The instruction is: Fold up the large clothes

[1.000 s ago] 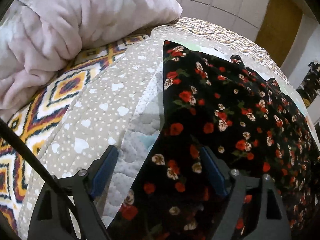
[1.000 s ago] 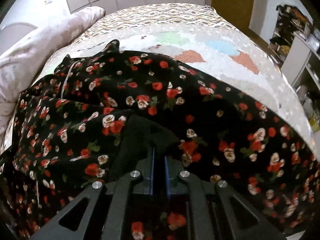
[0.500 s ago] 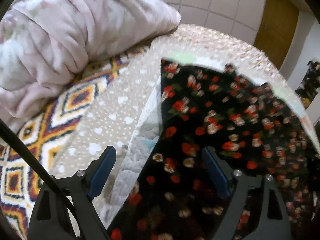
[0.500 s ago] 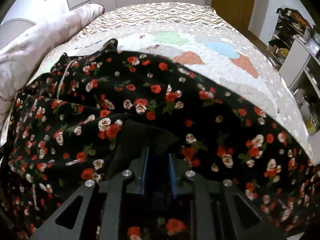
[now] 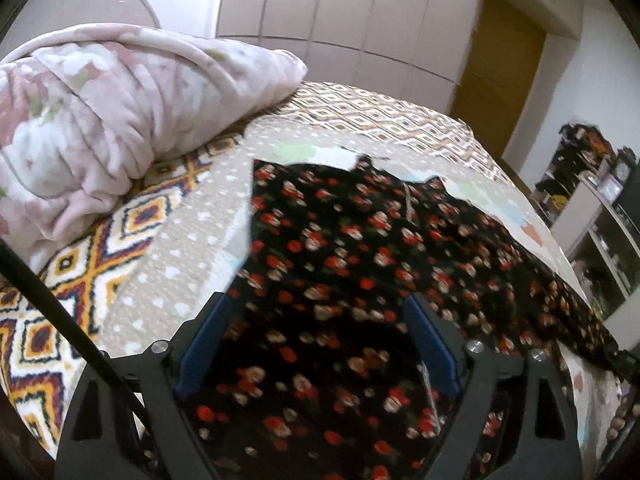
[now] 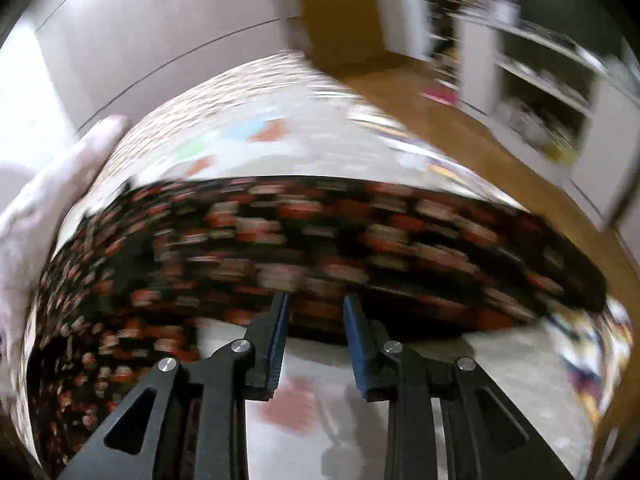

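Observation:
A black garment with red and cream flowers (image 5: 360, 248) lies spread across the bed. My left gripper (image 5: 316, 312) is wide open just above its near part, holding nothing. In the right wrist view the garment (image 6: 320, 240) is a blurred band across the bed. My right gripper (image 6: 316, 308) is open with a gap between its blue pads, its tips at the garment's near edge, and nothing is held.
A pink fluffy blanket (image 5: 100, 120) is piled at the left on the patterned bedspread (image 5: 100, 272). White wardrobe doors (image 5: 340, 20) stand behind. Shelves (image 6: 540, 92) and a wooden floor (image 6: 500, 152) lie to the right of the bed.
My right gripper has opened, let go of the garment fold and pulled back fast, swinging right. My left gripper stayed open and tilted up and back.

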{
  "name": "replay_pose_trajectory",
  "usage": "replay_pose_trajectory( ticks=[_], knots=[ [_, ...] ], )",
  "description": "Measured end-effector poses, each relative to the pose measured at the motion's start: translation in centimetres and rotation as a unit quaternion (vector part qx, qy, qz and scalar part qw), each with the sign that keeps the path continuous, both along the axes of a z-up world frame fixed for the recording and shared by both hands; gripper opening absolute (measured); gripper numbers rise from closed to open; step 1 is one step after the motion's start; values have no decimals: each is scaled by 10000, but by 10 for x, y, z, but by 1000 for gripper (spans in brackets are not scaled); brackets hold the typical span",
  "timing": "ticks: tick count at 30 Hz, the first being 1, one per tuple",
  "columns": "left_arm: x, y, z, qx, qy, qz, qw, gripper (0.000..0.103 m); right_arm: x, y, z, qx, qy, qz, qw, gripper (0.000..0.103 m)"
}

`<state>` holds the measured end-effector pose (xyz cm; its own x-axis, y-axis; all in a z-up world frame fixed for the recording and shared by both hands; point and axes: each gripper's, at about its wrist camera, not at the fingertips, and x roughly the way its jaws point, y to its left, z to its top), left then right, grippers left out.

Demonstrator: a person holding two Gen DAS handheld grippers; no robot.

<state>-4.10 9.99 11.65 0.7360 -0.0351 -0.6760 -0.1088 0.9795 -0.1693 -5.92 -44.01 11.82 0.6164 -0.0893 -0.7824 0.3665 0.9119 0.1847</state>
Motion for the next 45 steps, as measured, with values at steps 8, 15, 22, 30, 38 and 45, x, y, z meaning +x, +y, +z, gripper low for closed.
replay_pose_trajectory(
  ticks=[8,15,22,30,38,45],
  knots=[
    [1,-23,-7,52,124,-159,9998,87,-70,-120,-31,1729,-488,-1685,9692,32],
    [0,-22,-8,55,148,-159,9997,87,-51,-143,-30,1919,-669,-2176,9546,32],
    [-2,-5,-11,76,118,-88,9999,87,-68,-154,-35,3096,-1412,-2291,9120,50],
    [-2,3,-15,2,135,-29,9999,87,-57,-158,-30,2873,-1083,-2752,9111,56],
    [-6,12,-16,-56,94,8,9999,87,-35,-146,-25,1916,-336,-2885,9375,11],
    [-6,31,-20,-264,90,204,9994,87,-2,-63,54,952,-786,-1484,9812,11]
  ],
)
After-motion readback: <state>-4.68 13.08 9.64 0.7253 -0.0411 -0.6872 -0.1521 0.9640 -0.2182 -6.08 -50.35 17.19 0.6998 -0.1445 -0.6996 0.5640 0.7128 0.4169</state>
